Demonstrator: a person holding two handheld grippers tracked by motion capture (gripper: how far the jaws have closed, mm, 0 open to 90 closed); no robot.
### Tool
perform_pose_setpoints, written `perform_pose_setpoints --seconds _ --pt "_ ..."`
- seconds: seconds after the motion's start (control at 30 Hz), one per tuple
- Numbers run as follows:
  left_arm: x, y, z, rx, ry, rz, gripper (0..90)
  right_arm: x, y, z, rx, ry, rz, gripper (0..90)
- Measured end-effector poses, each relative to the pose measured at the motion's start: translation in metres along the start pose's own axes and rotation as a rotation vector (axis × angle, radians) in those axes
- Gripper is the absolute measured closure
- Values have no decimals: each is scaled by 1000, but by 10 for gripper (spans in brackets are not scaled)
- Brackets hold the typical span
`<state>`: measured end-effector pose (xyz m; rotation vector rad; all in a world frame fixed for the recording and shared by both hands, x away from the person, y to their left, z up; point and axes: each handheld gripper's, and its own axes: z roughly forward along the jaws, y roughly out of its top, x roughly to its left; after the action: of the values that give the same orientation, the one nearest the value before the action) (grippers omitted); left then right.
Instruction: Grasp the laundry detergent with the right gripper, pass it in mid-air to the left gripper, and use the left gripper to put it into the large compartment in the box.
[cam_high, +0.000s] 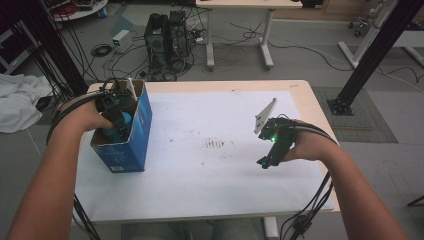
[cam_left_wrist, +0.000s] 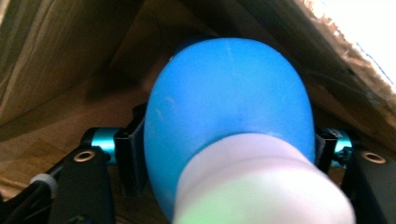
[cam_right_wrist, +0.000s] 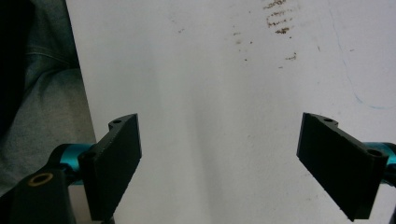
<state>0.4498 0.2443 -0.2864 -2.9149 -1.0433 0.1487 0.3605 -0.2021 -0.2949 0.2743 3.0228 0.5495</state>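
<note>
Blue-and-white bulb-shaped object (cam_left_wrist: 229, 126) sits between the left gripper (cam_high: 119, 119)'s barely parted jaws inside the blue cardboard box (cam_high: 142, 132), apparently for stowing, while the right gripper (cam_high: 267, 159) hovers wide open, empty, over the white table (cam_high: 210, 170).

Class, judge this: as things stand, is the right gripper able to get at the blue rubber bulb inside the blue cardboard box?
Probably not directly. The blue rubber bulb sits inside the blue cardboard box, between the left gripper jaws; the right gripper hovers open across the white sheet.

Blue-and-white bulb (cam_left_wrist: 229, 116) sits between the jaws inside cardboard box (cam_left_wrist: 56, 60).
</note>
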Motion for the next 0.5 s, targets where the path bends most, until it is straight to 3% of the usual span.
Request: perform_pose_setpoints --seconds 0.1,0.2,0.23,0.27,0.47,0.5 --pt "-1 0 0 -11 2 -17 333 1 -1 0 0 -3 6 130" --pt "-1 0 -3 1 2 -9 333 2 -2 -1 5 0 7 130" --pt "-3 0 -3 -14 5 -25 333 2 -3 -1 2 0 8 130" --pt "-2 -1 -4 -5 3 -7 333 2 -3 -1 2 -2 8 130" --pt "-5 -4 -11 -11 5 -10 312 2 -3 -1 -2 -5 6 130" --pt "-8 -5 -11 -37 6 -40 312 2 -2 -1 -2 -7 6 130"
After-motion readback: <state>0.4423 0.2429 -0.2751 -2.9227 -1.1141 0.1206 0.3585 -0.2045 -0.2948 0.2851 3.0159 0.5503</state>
